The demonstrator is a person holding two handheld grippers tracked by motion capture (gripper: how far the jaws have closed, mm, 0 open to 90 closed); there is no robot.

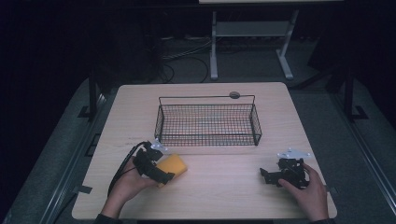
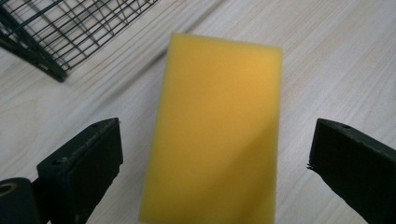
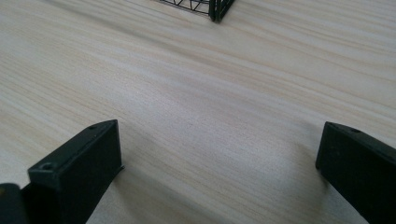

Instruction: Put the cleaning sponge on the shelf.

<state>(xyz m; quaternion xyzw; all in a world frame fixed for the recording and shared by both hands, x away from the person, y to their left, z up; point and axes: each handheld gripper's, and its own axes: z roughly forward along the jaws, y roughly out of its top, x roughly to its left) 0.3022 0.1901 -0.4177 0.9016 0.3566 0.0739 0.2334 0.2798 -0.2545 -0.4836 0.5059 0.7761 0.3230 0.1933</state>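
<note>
A yellow rectangular sponge (image 1: pixel 173 164) lies flat on the light wooden table (image 1: pixel 224 191), in front of the basket's near-left corner. My left gripper (image 1: pixel 162 171) hovers right over its near end, held in a hand. In the left gripper view the sponge (image 2: pixel 215 130) lies lengthwise between the two black jaws, with a gap of bare wood on each side, so my left gripper (image 2: pixel 215 135) is open and not touching it. My right gripper (image 1: pixel 270 176) rests at the table's near right, pointing left. Its jaws stand wide apart over bare wood, so my right gripper (image 3: pixel 219 135) is open and holds nothing.
A black wire basket (image 1: pixel 208 139) stands in the middle of the table, nothing visible inside. Its corner shows in the left gripper view (image 2: pixel 46 65) and in the right gripper view (image 3: pixel 215 11). A round grommet (image 1: pixel 234 95) sits at the far edge. Dark floor and a desk frame lie beyond.
</note>
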